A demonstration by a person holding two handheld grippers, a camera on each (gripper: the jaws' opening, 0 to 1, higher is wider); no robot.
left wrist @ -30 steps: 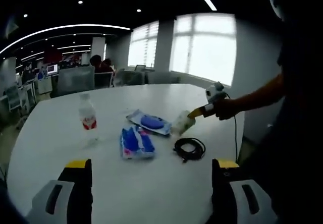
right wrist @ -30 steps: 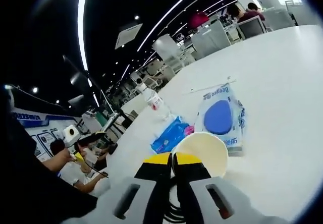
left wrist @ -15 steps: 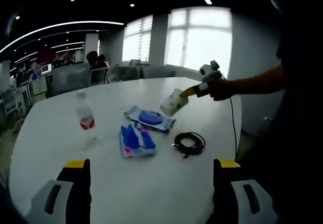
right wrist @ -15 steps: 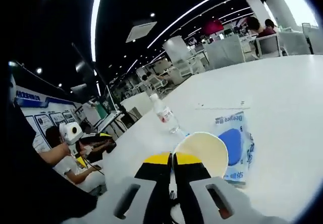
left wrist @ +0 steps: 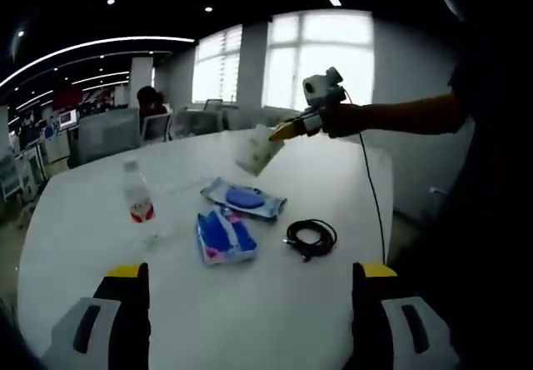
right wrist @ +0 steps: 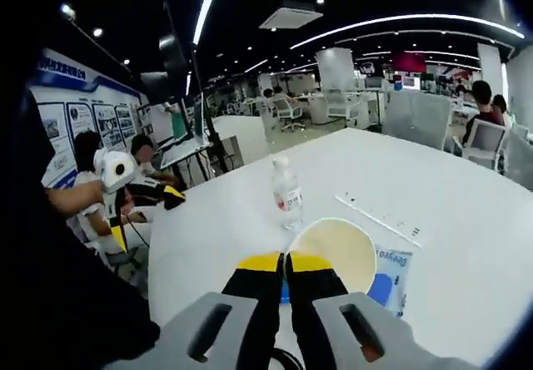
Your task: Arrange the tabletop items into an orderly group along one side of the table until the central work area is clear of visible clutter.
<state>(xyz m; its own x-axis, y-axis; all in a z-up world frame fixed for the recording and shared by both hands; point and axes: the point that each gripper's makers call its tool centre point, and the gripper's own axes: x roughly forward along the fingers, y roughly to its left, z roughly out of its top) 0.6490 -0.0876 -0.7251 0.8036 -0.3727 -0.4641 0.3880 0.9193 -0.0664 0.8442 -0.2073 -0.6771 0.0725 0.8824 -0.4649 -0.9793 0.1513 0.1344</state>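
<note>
A pale paper cup [left wrist: 256, 150] hangs tilted in the air above the white table [left wrist: 275, 320], over the far side of the items. My right gripper [left wrist: 283, 130] is shut on its rim; in the right gripper view the cup's mouth [right wrist: 333, 252] sits just beyond the shut jaws [right wrist: 285, 263]. Below lie a wipes pack with a blue oval [left wrist: 243, 198], a blue tissue pack [left wrist: 223, 237], a coiled black cable [left wrist: 311, 238] and an upright water bottle [left wrist: 137, 199]. My left gripper [left wrist: 250, 291] stands open, held back over the near edge, nothing between its fingers.
A thin white strip [right wrist: 379, 217] lies on the table beyond the wipes pack [right wrist: 389, 282]. The bottle [right wrist: 287, 193] stands past the cup. Office chairs [left wrist: 104, 135] and seated people line the far side. The left gripper [right wrist: 146, 214] shows off the table's edge.
The right gripper has lifted the cup off the table beside the cable and carried it up and to the left, over the wipes pack. The left gripper stays open and still.
</note>
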